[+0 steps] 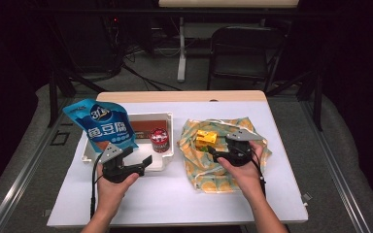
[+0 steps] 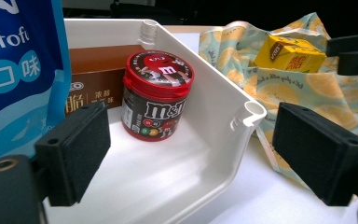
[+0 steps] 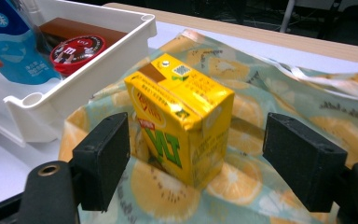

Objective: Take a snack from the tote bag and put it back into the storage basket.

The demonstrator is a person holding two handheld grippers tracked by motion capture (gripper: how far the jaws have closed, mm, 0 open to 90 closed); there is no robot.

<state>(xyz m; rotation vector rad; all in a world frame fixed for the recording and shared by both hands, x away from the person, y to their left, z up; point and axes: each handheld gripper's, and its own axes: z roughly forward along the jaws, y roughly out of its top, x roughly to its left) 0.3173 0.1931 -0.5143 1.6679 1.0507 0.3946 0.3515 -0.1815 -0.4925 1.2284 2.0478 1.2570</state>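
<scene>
I am holding my right gripper (image 3: 196,172) wide around the upright yellow juice carton (image 3: 182,119) on the fruit-print cloth (image 3: 279,107), ready to pinch it, while my left gripper (image 2: 191,158) is gaping wide at the white bin's (image 2: 223,135) corner.

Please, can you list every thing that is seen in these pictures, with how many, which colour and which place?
bin: 1, white, table left
pouch: 1, blue, upright at the bin's left end
jar: 1, red lid, inside the bin
box: 1, brown, inside the bin behind the jar
cloth: 1, pale with orange fruit print, table right
carton: 1, yellow, on the cloth
table: 1, white top, wooden far edge
chair: 1, black, beyond the table
left gripper: 1, black, open, at the bin's near wall
right gripper: 1, black, open, astride the carton
</scene>
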